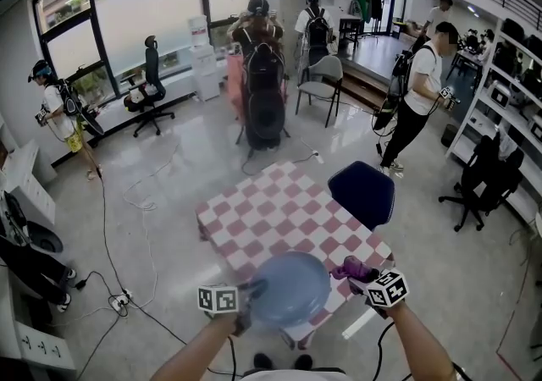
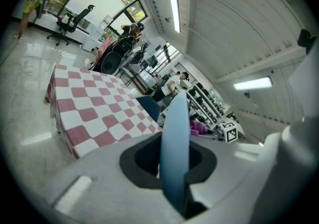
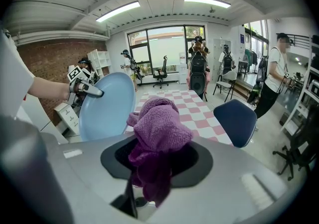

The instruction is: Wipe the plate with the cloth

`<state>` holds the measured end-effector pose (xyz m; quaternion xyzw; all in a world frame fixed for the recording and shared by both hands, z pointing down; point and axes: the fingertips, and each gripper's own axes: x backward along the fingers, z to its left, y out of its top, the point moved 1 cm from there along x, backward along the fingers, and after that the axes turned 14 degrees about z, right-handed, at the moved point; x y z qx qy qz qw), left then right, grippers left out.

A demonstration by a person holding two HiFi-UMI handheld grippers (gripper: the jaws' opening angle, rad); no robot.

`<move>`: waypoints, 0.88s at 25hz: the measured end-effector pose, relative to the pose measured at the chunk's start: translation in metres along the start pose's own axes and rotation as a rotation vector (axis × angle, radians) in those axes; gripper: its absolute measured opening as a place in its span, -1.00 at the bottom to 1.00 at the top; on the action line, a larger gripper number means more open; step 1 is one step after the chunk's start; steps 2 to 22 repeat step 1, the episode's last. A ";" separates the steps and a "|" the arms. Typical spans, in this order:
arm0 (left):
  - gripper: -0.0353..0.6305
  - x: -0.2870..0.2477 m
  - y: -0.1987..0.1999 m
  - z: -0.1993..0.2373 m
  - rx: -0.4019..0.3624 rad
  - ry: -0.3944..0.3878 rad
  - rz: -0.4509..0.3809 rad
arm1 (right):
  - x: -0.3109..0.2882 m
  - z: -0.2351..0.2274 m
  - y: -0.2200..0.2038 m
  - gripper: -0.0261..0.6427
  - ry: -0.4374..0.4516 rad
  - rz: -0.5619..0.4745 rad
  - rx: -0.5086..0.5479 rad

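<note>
A light blue plate (image 1: 290,288) is held up over the near edge of the checkered table (image 1: 279,210). My left gripper (image 1: 247,296) is shut on its left rim; in the left gripper view the plate (image 2: 175,143) stands edge-on between the jaws. My right gripper (image 1: 354,273) is shut on a bunched purple cloth (image 1: 356,268) just right of the plate, not touching it. In the right gripper view the cloth (image 3: 157,133) fills the jaws, with the plate (image 3: 107,106) and the left gripper (image 3: 89,89) to the left.
A dark blue chair (image 1: 362,191) stands at the table's right side. Cables (image 1: 127,201) trail over the floor to the left. Several people with gear stand farther back, one person (image 1: 415,96) to the right. Office chairs (image 1: 483,180) and shelves line the right wall.
</note>
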<state>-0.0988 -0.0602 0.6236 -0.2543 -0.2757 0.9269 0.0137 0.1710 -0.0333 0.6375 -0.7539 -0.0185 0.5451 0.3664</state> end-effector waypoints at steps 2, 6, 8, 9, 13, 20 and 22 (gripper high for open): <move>-0.77 0.000 0.000 0.000 0.000 -0.001 0.000 | 0.000 -0.001 0.000 -0.48 0.000 0.000 0.000; -0.77 0.000 0.000 0.000 0.000 -0.001 0.000 | 0.000 -0.001 0.000 -0.48 0.000 0.000 0.000; -0.77 0.000 0.000 0.000 0.000 -0.001 0.000 | 0.000 -0.001 0.000 -0.48 0.000 0.000 0.000; -0.77 0.000 0.000 0.000 0.000 -0.001 0.000 | 0.000 -0.001 0.000 -0.48 0.000 0.000 0.000; -0.77 0.000 0.000 0.000 0.000 -0.001 0.000 | 0.000 -0.001 0.000 -0.48 0.000 0.000 0.000; -0.77 0.000 0.000 0.000 0.000 -0.001 0.000 | 0.000 -0.001 0.000 -0.48 0.000 0.000 0.000; -0.77 0.000 0.000 0.000 0.000 -0.001 0.000 | 0.000 -0.001 0.000 -0.48 0.000 0.000 0.000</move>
